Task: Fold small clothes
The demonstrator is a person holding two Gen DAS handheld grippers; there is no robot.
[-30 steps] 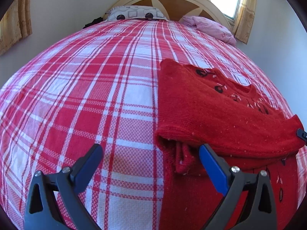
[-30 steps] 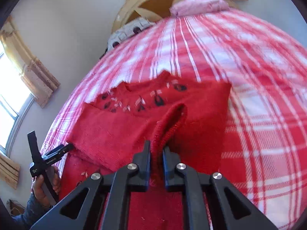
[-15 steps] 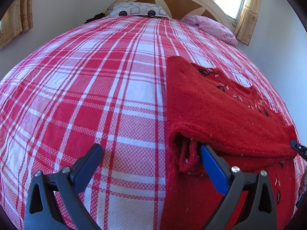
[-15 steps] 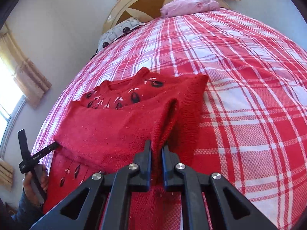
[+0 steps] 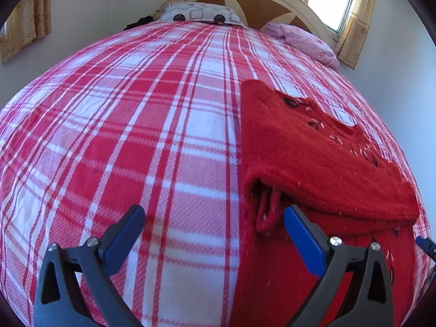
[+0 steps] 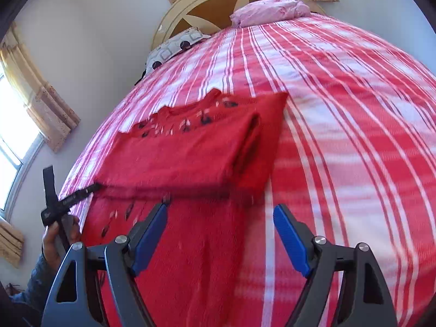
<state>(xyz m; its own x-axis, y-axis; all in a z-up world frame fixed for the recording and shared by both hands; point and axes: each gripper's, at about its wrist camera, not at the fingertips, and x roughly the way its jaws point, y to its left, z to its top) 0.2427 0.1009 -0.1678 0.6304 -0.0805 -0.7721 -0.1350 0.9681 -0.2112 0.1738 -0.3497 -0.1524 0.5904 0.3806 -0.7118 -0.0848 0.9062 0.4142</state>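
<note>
A red knit sweater point(image 5: 313, 158) with dark and white motifs lies on the plaid bed, its sleeves folded across the body. My left gripper point(image 5: 215, 229) is open and empty, its right finger beside the folded sleeve's cuff. In the right wrist view the sweater point(image 6: 196, 152) lies flat ahead. My right gripper point(image 6: 220, 226) is open and empty just short of the fold's near edge. The left gripper point(image 6: 68, 201) shows at the sweater's left side, held by a hand.
The red and white plaid bedspread point(image 5: 136, 125) covers the bed. A patterned pillow point(image 5: 199, 15) and a pink pillow point(image 5: 302, 41) lie by the wooden headboard point(image 5: 261, 2). Walls and curtained windows stand on both sides.
My right gripper opened and let go of the sleeve it held; the sleeve now lies flat on the sweater. The left gripper stayed open and shifted slightly.
</note>
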